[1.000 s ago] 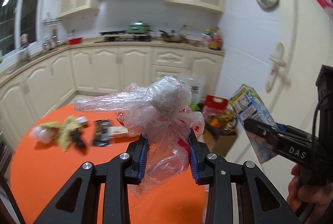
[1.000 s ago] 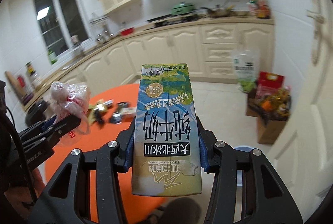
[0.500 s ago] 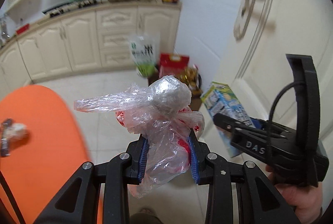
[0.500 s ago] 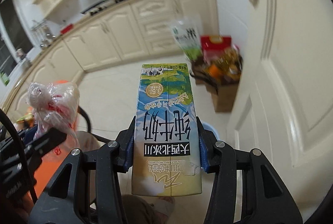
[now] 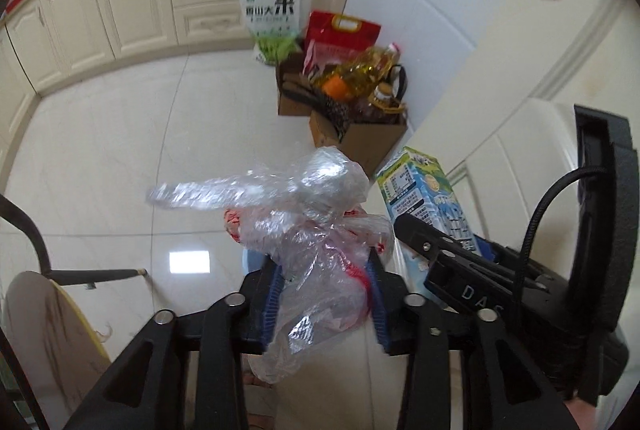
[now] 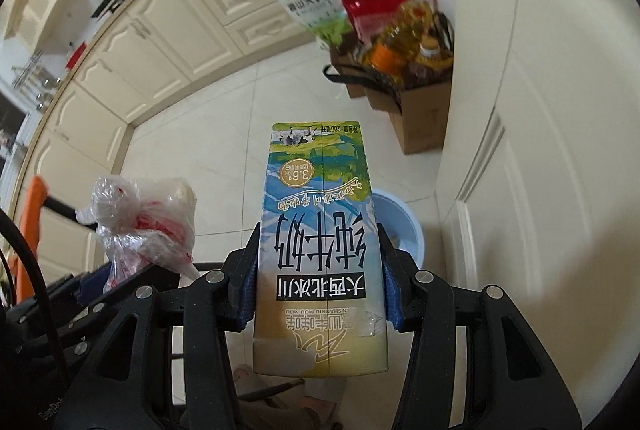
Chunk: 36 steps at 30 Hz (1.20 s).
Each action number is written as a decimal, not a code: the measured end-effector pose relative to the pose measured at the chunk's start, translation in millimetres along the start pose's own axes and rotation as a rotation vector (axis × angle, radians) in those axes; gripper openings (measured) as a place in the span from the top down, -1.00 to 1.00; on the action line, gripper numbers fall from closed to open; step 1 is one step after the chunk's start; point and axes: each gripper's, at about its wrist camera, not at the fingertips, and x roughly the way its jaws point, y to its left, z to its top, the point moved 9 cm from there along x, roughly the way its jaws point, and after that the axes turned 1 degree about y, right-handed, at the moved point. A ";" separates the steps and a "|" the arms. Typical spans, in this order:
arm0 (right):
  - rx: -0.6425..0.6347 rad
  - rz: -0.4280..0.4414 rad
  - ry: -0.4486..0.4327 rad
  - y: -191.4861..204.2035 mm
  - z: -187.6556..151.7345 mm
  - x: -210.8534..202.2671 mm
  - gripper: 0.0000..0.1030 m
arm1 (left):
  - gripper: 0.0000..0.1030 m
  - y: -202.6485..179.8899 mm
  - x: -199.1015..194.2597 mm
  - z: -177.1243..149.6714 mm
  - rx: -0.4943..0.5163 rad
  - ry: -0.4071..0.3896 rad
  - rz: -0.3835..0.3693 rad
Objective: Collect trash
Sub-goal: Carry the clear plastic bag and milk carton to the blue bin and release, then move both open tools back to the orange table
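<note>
My left gripper [image 5: 326,294] has a crumpled clear plastic bag [image 5: 312,230] with red print between its blue pads, low in the centre of the left wrist view. Its jaws have just been opening, and the bag is between them but looks slack rather than squeezed; a gap seems to show beside the pads. My right gripper [image 6: 320,290] has the milk carton [image 6: 320,250] upright between its pads, low centre of the right wrist view. These jaws have also just been easing apart, though the pads lie flush along the carton's sides, so I read that as a light clamp.

A second ago both views looked level across the kitchen, with the orange table and its remaining scraps in the lower left. Now both look steeply down at pale floor tiles. A pale blue bin [image 6: 400,226] peeks out just behind the carton's right edge in the right wrist view, and a sliver of blue shows beneath the bag in the left one. The cardboard box [image 6: 420,118] of groceries stands in the upper right, against the white door [image 6: 540,150].

I judge I am over the bin and starting to let go. The light bag may cling to a pad rather than drop.
</note>
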 end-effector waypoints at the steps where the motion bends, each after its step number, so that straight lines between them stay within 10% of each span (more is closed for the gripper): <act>1: 0.010 -0.003 0.002 -4.7 1.1 7.1 0.06 | 0.14 3.6 7.8 8.0 -0.004 0.013 0.018; 5: 0.067 0.012 -0.022 -18.4 7.7 15.1 -0.74 | -0.45 4.5 24.8 29.0 -0.013 0.018 0.059; 9: 0.096 0.017 -0.045 -22.6 12.8 10.1 -0.98 | -0.86 5.3 24.1 34.4 -0.009 -0.024 0.102; 24: 0.077 0.067 -0.196 32.7 8.2 -100.7 -1.00 | -0.97 3.0 -137.3 -37.2 0.002 -0.273 0.178; 36: -0.109 0.146 -0.364 167.0 -29.4 -229.4 -1.00 | -0.98 74.7 -306.2 -168.0 -0.081 -0.520 0.234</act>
